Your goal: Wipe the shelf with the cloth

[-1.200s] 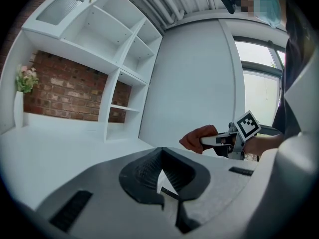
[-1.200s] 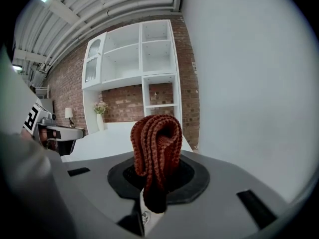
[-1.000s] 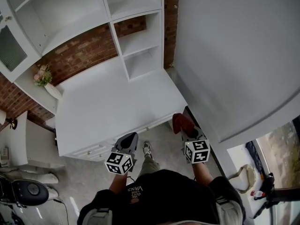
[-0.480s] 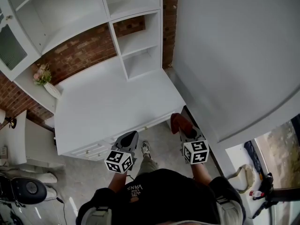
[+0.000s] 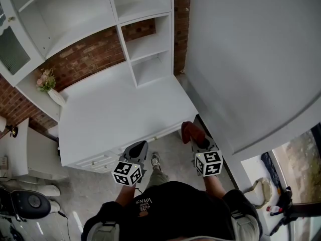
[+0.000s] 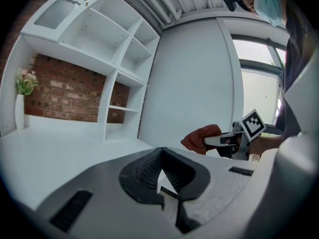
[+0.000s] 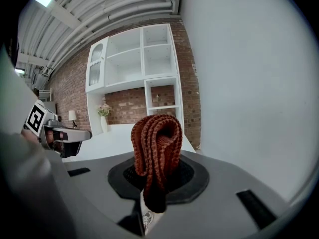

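The folded cloth [image 7: 155, 143] is clamped in the right tool [image 7: 151, 185], off the desk's [image 5: 120, 109] near right corner, presumably for carrying to the shelf [image 5: 148, 46]. The left tool [image 6: 160, 176] is closed on nothing and held aside.

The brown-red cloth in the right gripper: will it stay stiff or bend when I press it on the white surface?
Probably floppy: the cloth is knitted and folded over itself, its loops rounded above the right gripper. It looks light, since a pinch at its lower end holds it upright. The ribbed knit should grip rather than slip.
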`<state>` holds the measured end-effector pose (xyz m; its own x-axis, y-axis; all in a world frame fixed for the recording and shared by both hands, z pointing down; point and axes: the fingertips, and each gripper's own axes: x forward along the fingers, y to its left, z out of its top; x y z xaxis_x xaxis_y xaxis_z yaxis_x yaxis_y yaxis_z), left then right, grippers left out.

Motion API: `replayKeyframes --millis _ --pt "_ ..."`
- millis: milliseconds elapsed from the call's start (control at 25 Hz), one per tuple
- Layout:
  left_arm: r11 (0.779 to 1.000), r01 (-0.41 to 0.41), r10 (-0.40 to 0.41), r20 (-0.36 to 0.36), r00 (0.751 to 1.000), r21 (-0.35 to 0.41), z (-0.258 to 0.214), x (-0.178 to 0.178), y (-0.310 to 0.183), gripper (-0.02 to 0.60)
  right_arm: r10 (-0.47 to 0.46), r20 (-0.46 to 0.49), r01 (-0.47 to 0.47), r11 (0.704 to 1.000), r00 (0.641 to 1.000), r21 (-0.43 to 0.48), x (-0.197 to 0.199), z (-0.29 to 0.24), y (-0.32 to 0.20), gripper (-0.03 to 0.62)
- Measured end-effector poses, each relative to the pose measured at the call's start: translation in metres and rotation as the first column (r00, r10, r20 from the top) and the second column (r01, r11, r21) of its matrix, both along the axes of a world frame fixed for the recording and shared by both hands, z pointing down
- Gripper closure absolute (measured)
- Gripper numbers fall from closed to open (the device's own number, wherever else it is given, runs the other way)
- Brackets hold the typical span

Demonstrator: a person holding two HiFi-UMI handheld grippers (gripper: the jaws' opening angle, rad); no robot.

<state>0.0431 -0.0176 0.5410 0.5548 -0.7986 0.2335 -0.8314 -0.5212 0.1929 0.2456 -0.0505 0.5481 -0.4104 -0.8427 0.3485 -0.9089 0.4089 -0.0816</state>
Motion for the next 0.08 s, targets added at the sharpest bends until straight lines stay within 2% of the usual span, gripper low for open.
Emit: replayKeyframes --millis 80 --pt "1.000 0.004 -0.004 -0.001 1.000 0.002 -0.0006 -0.0007 0.0007 0.577 0.000 0.002 0.000 1.000 1.000 0.000 -0.0004 -0.0004 0.0010 0.528"
